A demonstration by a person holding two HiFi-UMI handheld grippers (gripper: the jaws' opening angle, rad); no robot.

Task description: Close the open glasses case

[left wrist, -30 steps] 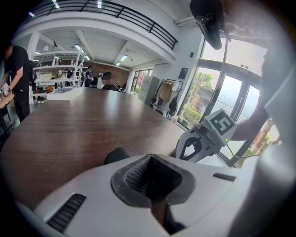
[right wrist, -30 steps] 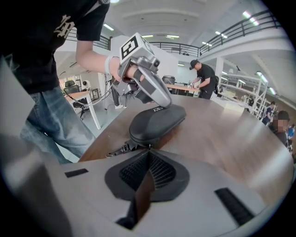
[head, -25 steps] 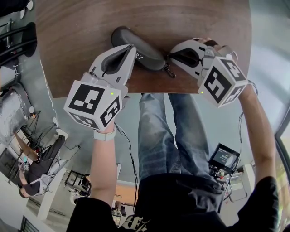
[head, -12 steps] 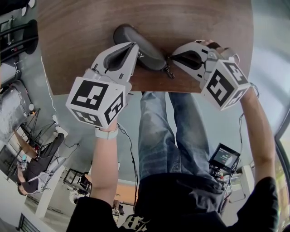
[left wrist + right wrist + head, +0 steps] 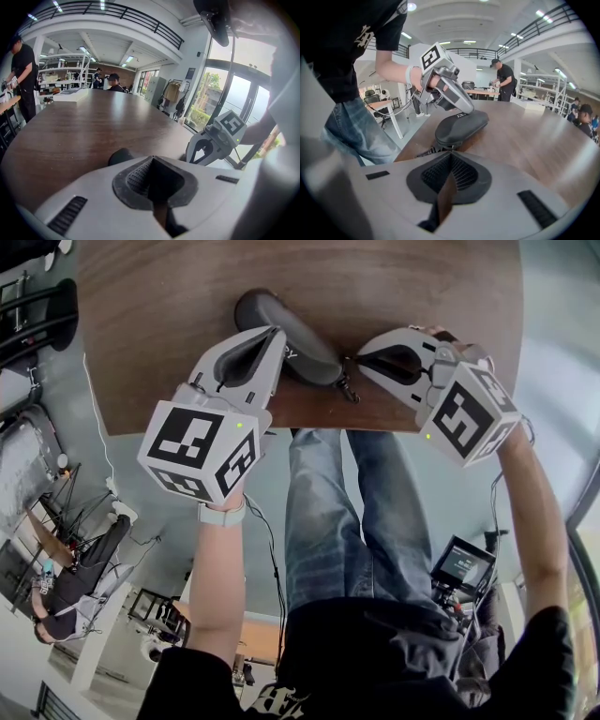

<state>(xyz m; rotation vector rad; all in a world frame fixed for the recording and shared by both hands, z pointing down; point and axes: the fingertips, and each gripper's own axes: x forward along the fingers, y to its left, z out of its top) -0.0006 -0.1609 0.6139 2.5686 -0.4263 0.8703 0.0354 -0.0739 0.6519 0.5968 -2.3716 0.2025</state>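
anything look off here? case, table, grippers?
Nothing stands out. The glasses case lies flat near the table edge, and its lid looks down. The left gripper, jaws together, rests on its top. The right gripper, also shut, sits by its strap end.

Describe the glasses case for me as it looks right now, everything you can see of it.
The glasses case is a dark, oblong, soft-looking shell with small pale lettering on top. Its lid looks down, with a seam running round the side and a zip pull trailing from the near end. It lies flat near the edge of the wooden table. The tip of the left hand-held gripper rests on its top; the right hand-held gripper is close to the pull end.
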